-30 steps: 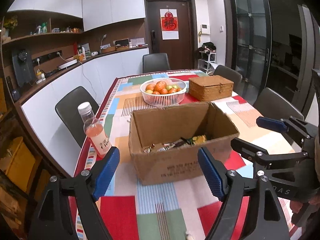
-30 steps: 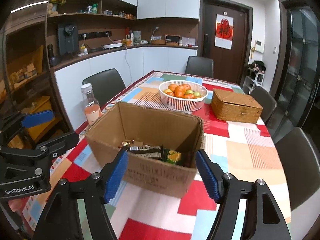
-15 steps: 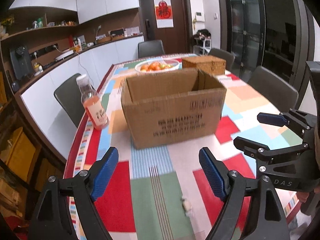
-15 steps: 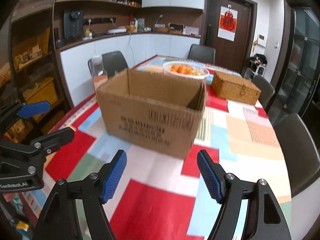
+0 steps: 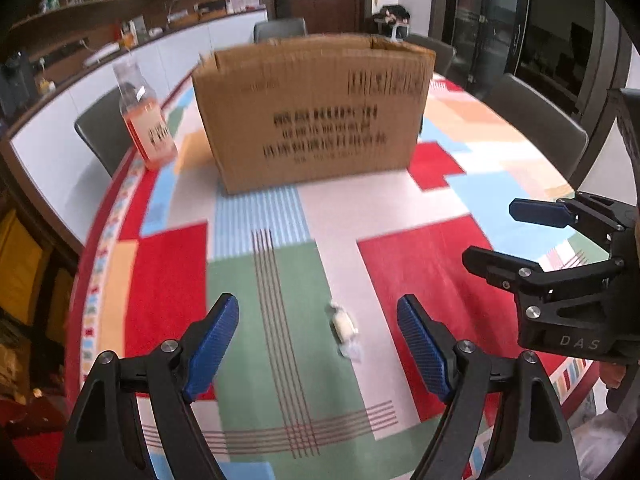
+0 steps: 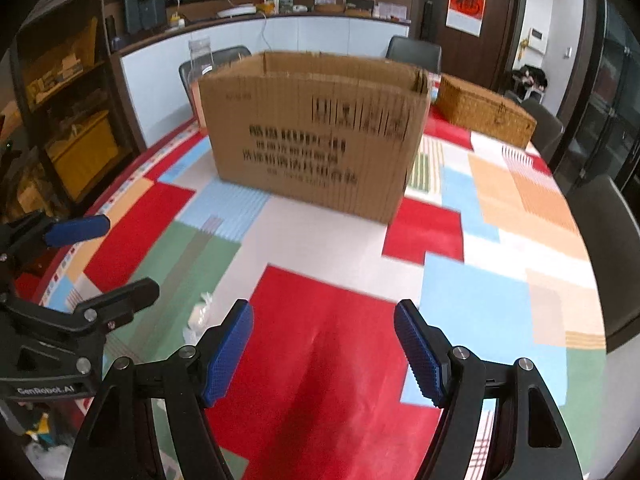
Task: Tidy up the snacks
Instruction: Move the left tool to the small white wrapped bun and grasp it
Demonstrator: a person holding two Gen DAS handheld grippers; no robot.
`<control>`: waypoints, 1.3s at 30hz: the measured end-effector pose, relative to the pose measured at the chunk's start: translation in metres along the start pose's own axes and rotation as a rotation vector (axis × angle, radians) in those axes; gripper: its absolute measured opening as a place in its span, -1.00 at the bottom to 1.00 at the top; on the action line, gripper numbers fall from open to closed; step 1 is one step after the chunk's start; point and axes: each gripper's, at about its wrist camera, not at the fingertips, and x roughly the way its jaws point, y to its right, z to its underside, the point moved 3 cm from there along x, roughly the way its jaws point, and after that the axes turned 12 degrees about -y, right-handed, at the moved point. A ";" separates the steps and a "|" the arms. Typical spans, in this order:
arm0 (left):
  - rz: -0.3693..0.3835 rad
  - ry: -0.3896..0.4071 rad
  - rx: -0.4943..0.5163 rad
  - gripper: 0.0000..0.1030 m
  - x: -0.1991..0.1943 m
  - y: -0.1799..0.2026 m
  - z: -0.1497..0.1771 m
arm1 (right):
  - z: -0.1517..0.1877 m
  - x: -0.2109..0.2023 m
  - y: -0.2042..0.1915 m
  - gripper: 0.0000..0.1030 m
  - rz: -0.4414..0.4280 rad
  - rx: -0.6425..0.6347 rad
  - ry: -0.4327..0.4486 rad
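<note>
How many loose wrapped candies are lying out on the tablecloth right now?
1. A single white wrapped candy lies on the tablecloth between the fingers of the open left gripper, well short of the cardboard box. Snacks inside the box are hidden from these low views.

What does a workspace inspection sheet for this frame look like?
Surface: table under a patchwork tablecloth, colour blocks.
Job's things: wrapped white candy lying loose before the cardboard box; box contents hidden.
Clutter: pink drink bottle left of the box; wicker box behind it.
Grippers: left hand-held gripper open over the candy; right hand-held gripper open, empty.
Cables: a cord on the back counter.
Surroundings: dark chairs, door, shelving.
</note>
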 end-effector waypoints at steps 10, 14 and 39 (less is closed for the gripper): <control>0.052 -0.094 -0.019 0.27 0.041 0.007 0.012 | 0.022 0.026 0.002 0.42 -0.009 0.036 -0.091; 0.054 -0.113 -0.035 0.14 0.052 0.006 0.010 | 0.024 0.032 0.003 0.43 -0.016 0.048 -0.106; 0.084 -0.108 -0.045 -0.64 0.061 0.013 0.005 | 0.018 0.041 0.005 0.43 -0.033 0.076 -0.130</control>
